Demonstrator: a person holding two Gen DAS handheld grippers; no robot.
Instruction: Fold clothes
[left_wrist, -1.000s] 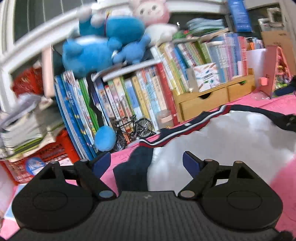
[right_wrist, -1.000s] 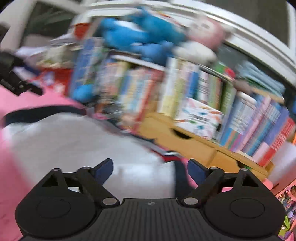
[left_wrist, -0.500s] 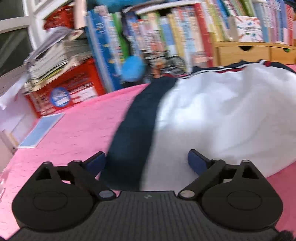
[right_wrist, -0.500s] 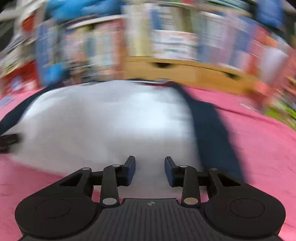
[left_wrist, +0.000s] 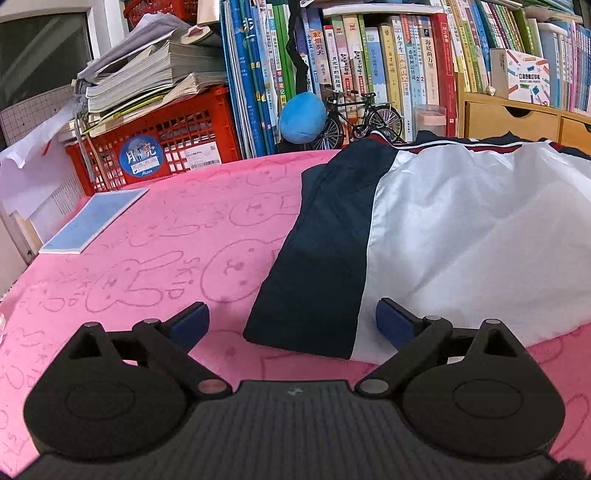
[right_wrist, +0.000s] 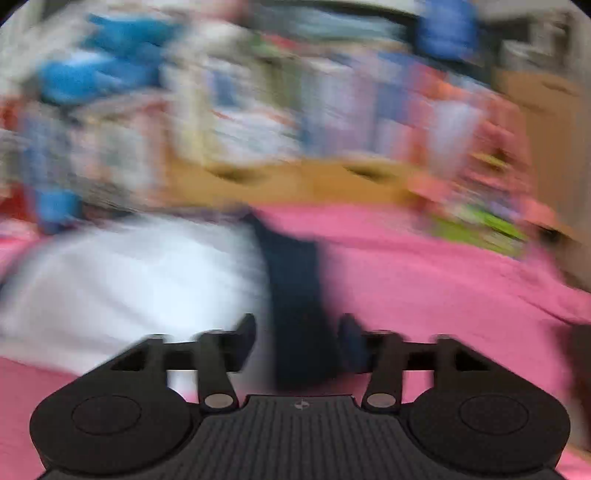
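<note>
while the right view is blurring heavily, the left view is showing the scene sharply.
garment: a white and navy jacket (left_wrist: 461, 240) is lying flat on the pink desk cover (left_wrist: 166, 240), its navy sleeve (left_wrist: 325, 251) folded along the left edge, its far edge reaching toward the bookshelf.
left tool: the left tool (left_wrist: 291, 323) is hovering just before the jacket's near corner, its fingers standing wide apart; the sleeve end is showing between them, the pads not pressing on it.
right tool: the right tool (right_wrist: 297, 339) is sitting at the jacket's opposite navy band (right_wrist: 295, 295), its fingers spreading at this moment; navy cloth is appearing between them, but contact cannot be told through the blur.
surroundings: a red crate (left_wrist: 159, 140), upright books (left_wrist: 369, 74), a blue plush ball (left_wrist: 302, 117), a model bicycle (left_wrist: 362, 118) and a blue booklet (left_wrist: 96, 218) are standing or lying beyond the jacket.
</note>
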